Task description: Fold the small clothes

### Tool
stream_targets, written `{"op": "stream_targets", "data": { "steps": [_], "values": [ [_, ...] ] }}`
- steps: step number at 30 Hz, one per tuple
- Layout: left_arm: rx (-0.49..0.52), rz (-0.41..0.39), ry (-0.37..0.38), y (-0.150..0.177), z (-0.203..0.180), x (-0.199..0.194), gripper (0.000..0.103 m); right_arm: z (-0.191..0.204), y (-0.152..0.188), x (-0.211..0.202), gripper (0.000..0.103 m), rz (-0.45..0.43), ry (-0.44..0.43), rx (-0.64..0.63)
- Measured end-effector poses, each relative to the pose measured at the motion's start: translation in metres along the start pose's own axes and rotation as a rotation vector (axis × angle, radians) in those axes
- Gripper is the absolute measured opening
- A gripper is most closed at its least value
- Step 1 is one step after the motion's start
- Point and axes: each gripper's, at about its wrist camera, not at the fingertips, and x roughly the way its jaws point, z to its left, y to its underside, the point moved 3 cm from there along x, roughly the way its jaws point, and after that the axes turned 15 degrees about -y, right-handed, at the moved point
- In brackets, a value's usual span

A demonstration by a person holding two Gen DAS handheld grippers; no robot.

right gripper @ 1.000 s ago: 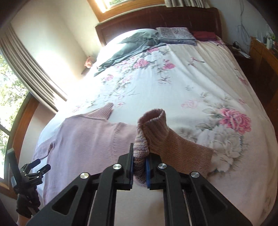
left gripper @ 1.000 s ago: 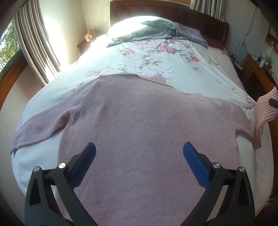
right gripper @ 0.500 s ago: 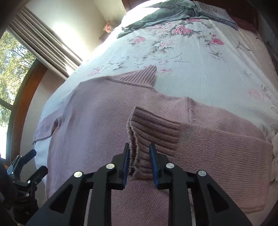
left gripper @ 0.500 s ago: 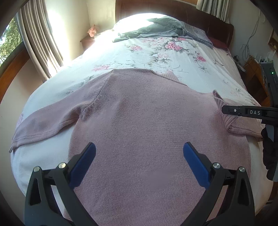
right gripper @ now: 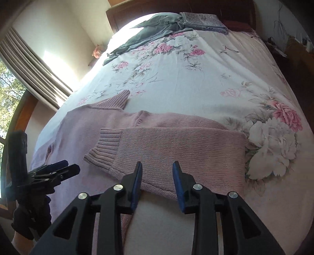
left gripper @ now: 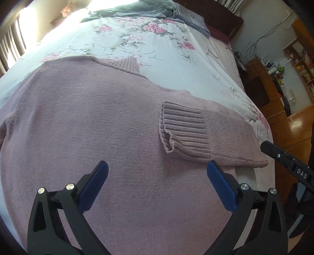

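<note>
A pink sweater (left gripper: 109, 125) lies flat on the bed (left gripper: 168, 56), filling the centre and lower half of the left wrist view. Its right sleeve (left gripper: 198, 135) is folded inward across the chest, the ribbed cuff (left gripper: 182, 127) resting on the body right of centre. The ribbed collar (left gripper: 125, 63) points toward the top of the frame.

The left hand-held gripper (left gripper: 157, 176) sits at the bottom centre of its view, its blue-padded fingers (left gripper: 94, 184) spread wide above the sweater's lower body and holding nothing. The right hand-held gripper (right gripper: 157, 174) is at the bottom centre of its own view, parted to a moderate gap and empty, with the lower edge of the folded sleeve (right gripper: 176, 149) just beyond its tips.

In the right wrist view the left hand-held gripper appears at the lower left, held by a dark-gloved hand (right gripper: 29, 217). A grey garment (right gripper: 149, 33) and a folded patterned cloth (right gripper: 202, 20) lie at the top of the frame near the headboard (right gripper: 149, 7). Curtains (right gripper: 33, 72) hang at the upper left.
</note>
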Motion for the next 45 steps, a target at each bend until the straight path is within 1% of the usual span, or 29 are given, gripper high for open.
{"op": "stream_targets", "data": {
  "steps": [2,4,6,8,9,11,12,13,14,15,18,20,22,25,27,31,33,35,39,41,42,43,45],
  "values": [
    [-0.016,0.05,0.032,-0.008,-0.015,0.017,0.1,-0.015,0.009,-0.01,0.033,-0.013,0.01,0.028],
    [-0.033,0.096,0.06,-0.014,-0.028,0.03,0.098,-0.027,0.017,-0.021,0.036,-0.031,0.026,0.045],
    [-0.034,0.094,0.076,-0.02,-0.039,0.035,0.098,-0.037,0.023,-0.03,0.038,-0.044,0.049,0.055],
    [-0.045,0.104,0.113,-0.026,-0.048,0.034,0.078,-0.045,0.027,-0.036,0.039,-0.056,0.064,0.066],
    [-0.051,0.11,0.102,-0.028,-0.05,0.034,0.066,-0.049,0.028,-0.039,0.04,-0.061,0.069,0.073],
    [-0.058,0.084,0.101,-0.033,-0.052,0.03,0.046,-0.054,0.029,-0.041,0.04,-0.073,0.07,0.093],
    [-0.059,0.073,0.096,-0.036,-0.051,0.027,0.025,-0.056,0.028,-0.042,0.04,-0.08,0.066,0.103],
    [-0.065,0.065,0.095,-0.038,-0.049,0.024,0.007,-0.057,0.027,-0.042,0.041,-0.084,0.063,0.11],
    [-0.081,0.052,0.117,-0.041,-0.045,0.02,0.009,-0.057,0.027,-0.041,0.041,-0.086,0.062,0.115],
    [-0.102,0.034,0.147,-0.042,-0.039,0.014,0.008,-0.057,0.025,-0.039,0.042,-0.086,0.062,0.119],
    [-0.147,-0.052,0.205,-0.047,-0.021,-0.013,0.007,-0.054,0.023,-0.034,0.042,-0.083,0.054,0.12],
    [-0.181,-0.091,0.223,-0.051,-0.003,-0.027,0.007,-0.052,0.02,-0.029,0.043,-0.081,0.048,0.119],
    [-0.206,-0.136,0.196,-0.054,0.019,-0.041,0.007,-0.048,0.016,-0.026,0.045,-0.081,0.044,0.119],
    [-0.249,-0.211,0.113,-0.059,0.061,-0.057,0.007,-0.042,0.011,-0.02,0.045,-0.077,0.026,0.109],
    [-0.296,-0.228,0.091,-0.062,0.092,-0.062,0.007,-0.035,0.007,-0.014,0.046,-0.067,0.018,0.099],
    [-0.367,-0.265,-0.011,-0.065,0.149,-0.067,0.007,-0.024,0.0,0.003,0.051,-0.042,-0.012,0.094],
    [-0.405,-0.253,-0.032,-0.063,0.173,-0.064,0.007,-0.021,-0.004,0.013,0.051,-0.027,-0.028,0.102],
    [-0.435,-0.228,-0.042,-0.059,0.192,-0.055,0.007,-0.019,-0.007,0.024,0.051,-0.011,-0.067,0.131],
    [-0.429,-0.157,-0.071,-0.053,0.207,-0.02,0.008,-0.019,-0.014,0.049,0.05,0.021,-0.132,0.19],
    [-0.419,-0.118,-0.097,-0.048,0.211,-0.001,0.008,-0.018,-0.014,0.06,0.037,0.051,-0.127,0.196],
    [-0.416,-0.102,-0.115,-0.045,0.214,0.006,0.009,-0.018,-0.013,0.065,0.028,0.074,-0.097,0.194],
    [-0.413,-0.091,-0.123,-0.044,0.218,0.012,0.01,-0.019,-0.01,0.069,0.027,0.093,-0.067,0.187],
    [-0.407,-0.083,-0.146,-0.04,0.225,0.016,0.014,-0.018,-0.005,0.072,0.026,0.111,-0.048,0.169]
  ]
}}
